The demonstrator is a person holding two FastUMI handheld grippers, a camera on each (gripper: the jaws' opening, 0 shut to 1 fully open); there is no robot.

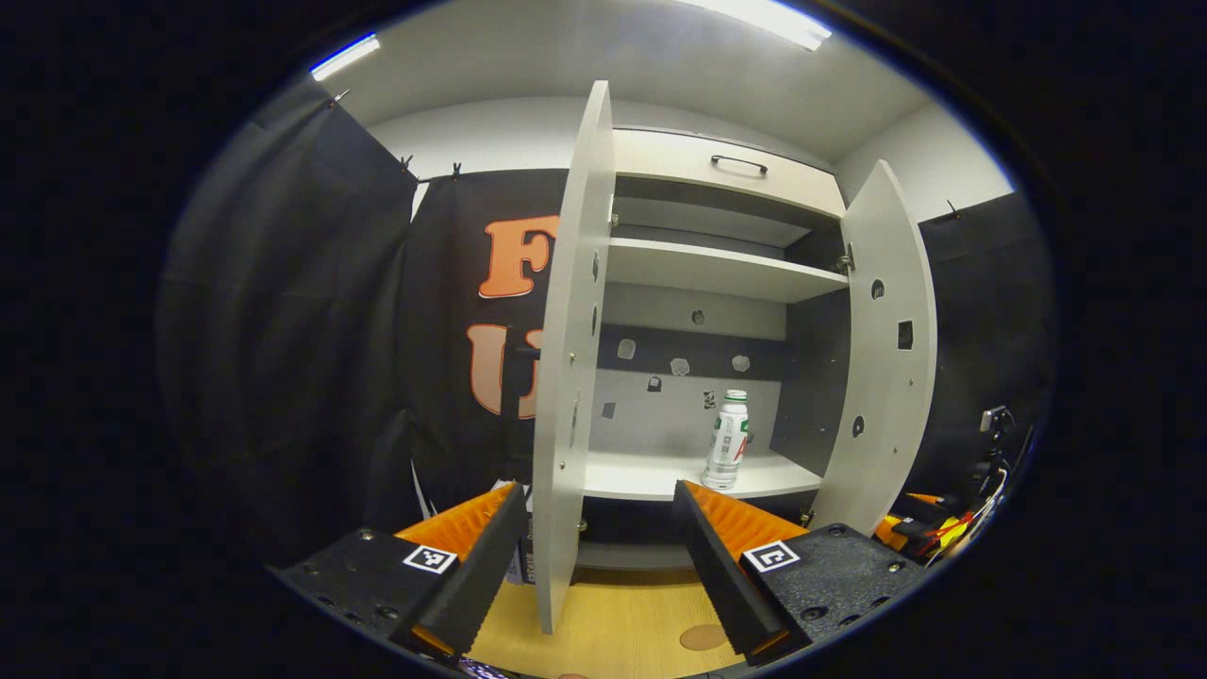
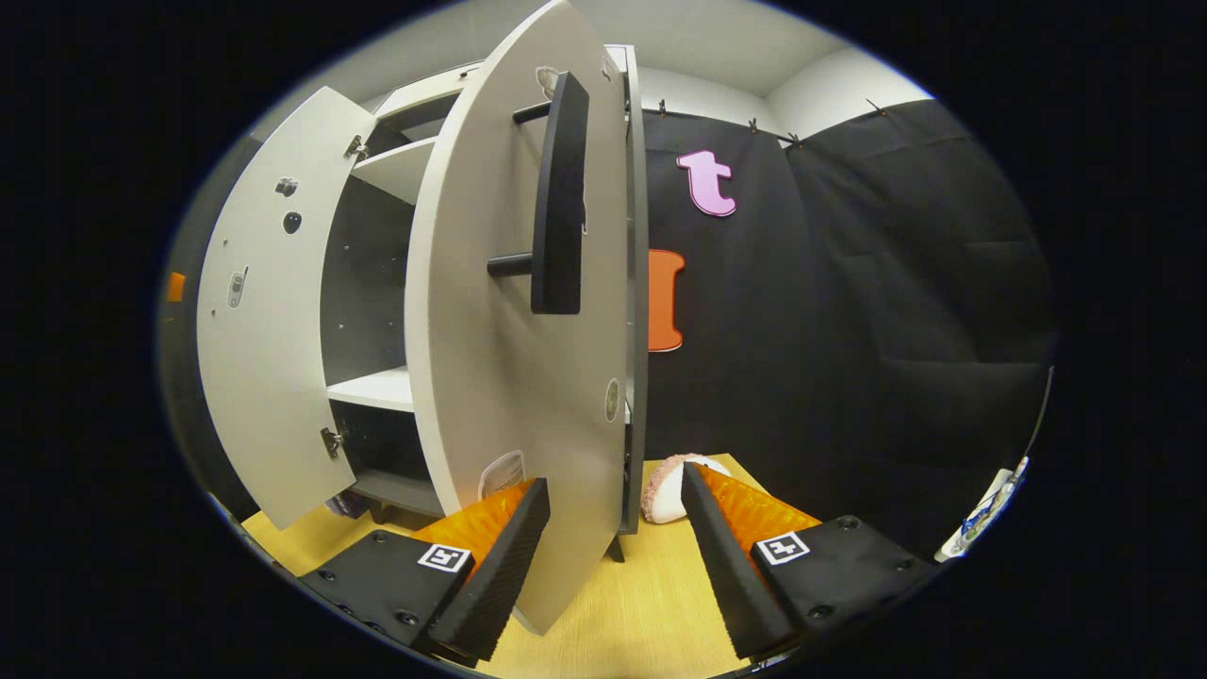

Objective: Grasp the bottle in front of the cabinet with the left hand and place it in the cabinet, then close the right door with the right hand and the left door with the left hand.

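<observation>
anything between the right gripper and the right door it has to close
Nothing visible does. The open right gripper sits right at the right door's lower edge, the black handle higher up on its outer face. The bottle already stands inside the cabinet.

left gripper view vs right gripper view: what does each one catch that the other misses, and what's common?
Left gripper view: the bottle standing upright on the cabinet's lower shelf, the upper shelf, and a handle on the top panel.

Right gripper view: the outer face of the right door with its dark bar handle, and a pinkish-white object on the table beside the cabinet.

Both: the open cabinet with both doors swung out, the wooden tabletop, and an open, empty gripper: left gripper, right gripper.
</observation>
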